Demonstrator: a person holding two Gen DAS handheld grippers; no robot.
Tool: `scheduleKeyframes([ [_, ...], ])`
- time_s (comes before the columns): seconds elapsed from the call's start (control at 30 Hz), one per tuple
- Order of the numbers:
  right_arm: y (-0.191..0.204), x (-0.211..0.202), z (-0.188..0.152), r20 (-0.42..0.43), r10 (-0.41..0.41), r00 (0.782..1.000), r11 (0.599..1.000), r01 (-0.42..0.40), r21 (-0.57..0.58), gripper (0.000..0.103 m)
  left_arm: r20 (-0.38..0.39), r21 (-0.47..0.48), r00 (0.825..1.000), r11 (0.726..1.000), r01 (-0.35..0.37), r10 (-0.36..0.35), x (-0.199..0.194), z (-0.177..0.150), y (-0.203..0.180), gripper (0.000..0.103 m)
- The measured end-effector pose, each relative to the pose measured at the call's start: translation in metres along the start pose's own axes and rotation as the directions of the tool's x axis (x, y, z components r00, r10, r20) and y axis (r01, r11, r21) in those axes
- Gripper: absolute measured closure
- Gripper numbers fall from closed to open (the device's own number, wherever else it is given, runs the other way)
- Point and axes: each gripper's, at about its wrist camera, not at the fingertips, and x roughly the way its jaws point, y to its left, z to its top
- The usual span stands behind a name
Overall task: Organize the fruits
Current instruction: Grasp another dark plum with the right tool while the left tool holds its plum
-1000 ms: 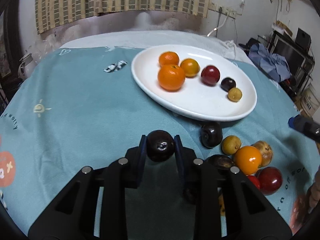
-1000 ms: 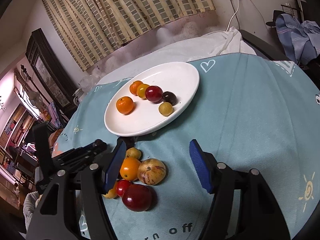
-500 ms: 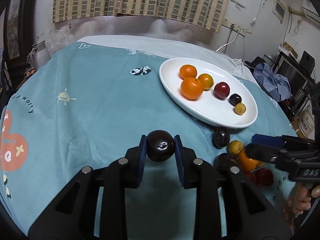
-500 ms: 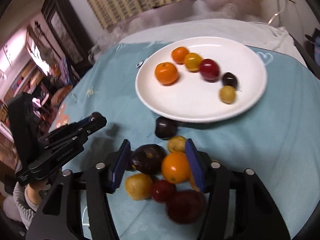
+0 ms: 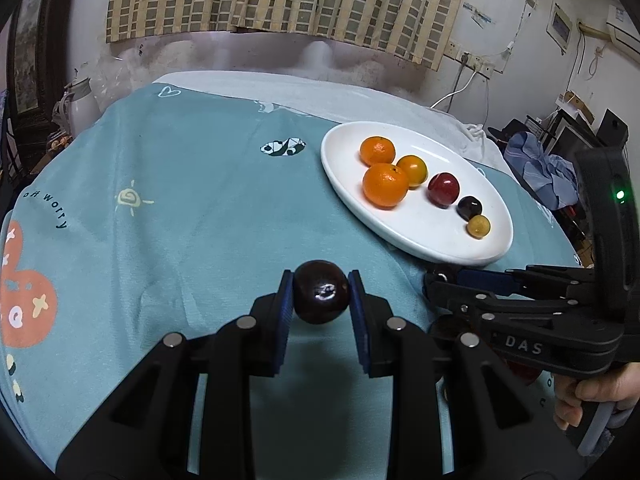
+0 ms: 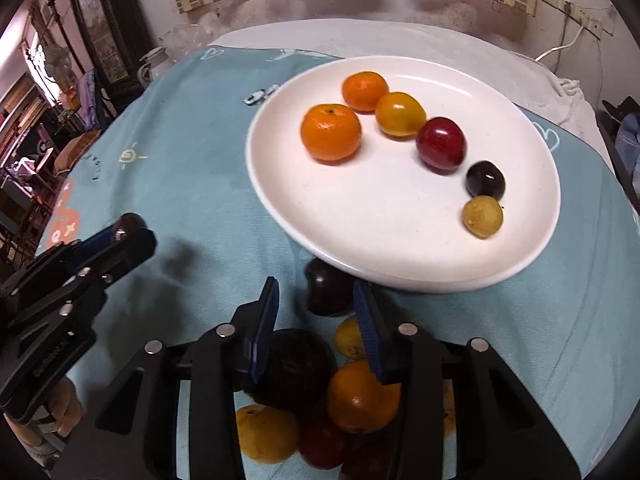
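My left gripper is shut on a dark plum and holds it above the teal cloth; it also shows at the left of the right wrist view as the left gripper. My right gripper points down over a loose pile of fruit, its jaws closing. Another dark plum lies between its fingertips, on the cloth against the plate's rim, with a gap still showing on the left side. The white plate carries two tangerines, a yellow-orange fruit, a red plum, a small dark plum and a small yellow fruit.
The pile under my right gripper holds a tangerine, a big dark fruit, yellow and red fruits. In the left wrist view the right gripper reaches in from the right, a hand on its handle. A white jug stands far left.
My right gripper has moved over the pile toward the plate's rim and its jaws have narrowed around the dark plum there. The left gripper drifted away from the plate, its plum still held.
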Motion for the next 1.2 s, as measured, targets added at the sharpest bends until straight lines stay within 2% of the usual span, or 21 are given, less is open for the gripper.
scheduleKeyframes([
  [0.17,-0.016,0.001,-0.002,0.022,0.063,0.998,0.994,-0.065,0.091,0.063,-0.006,0.005,1.000,1.000,-0.004,0.004,0.002,0.000,-0.001,0.075],
  [0.27,-0.012,0.001,-0.003,0.033,0.051,0.998,0.997,-0.053,0.057,0.066,-0.016,0.008,1.000,1.000,-0.007,0.007,0.005,0.000,-0.001,0.075],
  [0.33,-0.003,-0.001,-0.007,0.051,0.047,0.998,0.999,-0.047,-0.006,0.074,-0.019,0.007,1.000,1.000,-0.007,0.007,0.006,0.000,-0.001,0.075],
  [0.4,0.006,-0.002,-0.010,0.063,0.018,0.998,0.998,-0.015,-0.054,0.074,-0.020,0.009,1.000,1.000,-0.008,0.008,0.007,-0.001,-0.001,0.075],
  [0.53,-0.001,0.003,-0.004,0.051,0.052,0.997,0.999,-0.053,0.013,0.074,-0.027,0.019,1.000,1.000,-0.007,0.007,0.009,-0.003,-0.004,0.075],
  [0.67,-0.001,0.001,-0.007,0.076,0.070,0.995,0.997,-0.071,0.003,0.076,-0.035,0.020,0.999,1.000,-0.004,0.005,0.011,-0.003,-0.004,0.075],
  [0.77,-0.006,-0.012,-0.015,0.111,0.130,0.985,0.991,-0.134,0.028,0.076,-0.037,0.018,0.999,1.000,-0.006,0.006,0.012,-0.003,-0.003,0.075],
  [0.87,-0.013,-0.028,-0.026,0.148,0.215,0.965,0.973,-0.225,0.054,0.076,-0.038,0.019,0.999,1.000,-0.003,0.003,0.013,-0.003,-0.004,0.075],
  [0.97,-0.033,-0.056,-0.048,0.221,0.257,0.941,0.957,-0.279,0.075,0.076,-0.032,0.029,0.999,1.000,0.002,-0.001,0.011,-0.004,-0.007,0.075],
  [1.07,-0.064,-0.076,-0.073,0.278,0.271,0.921,0.939,-0.317,0.133,0.076,-0.029,0.046,1.000,0.999,0.006,-0.005,0.010,-0.007,-0.013,0.075],
  [1.2,-0.091,-0.088,-0.089,0.316,0.273,0.909,0.922,-0.340,0.184,0.076,-0.003,0.087,1.000,0.996,0.020,-0.020,0.002,-0.014,-0.030,0.075],
])
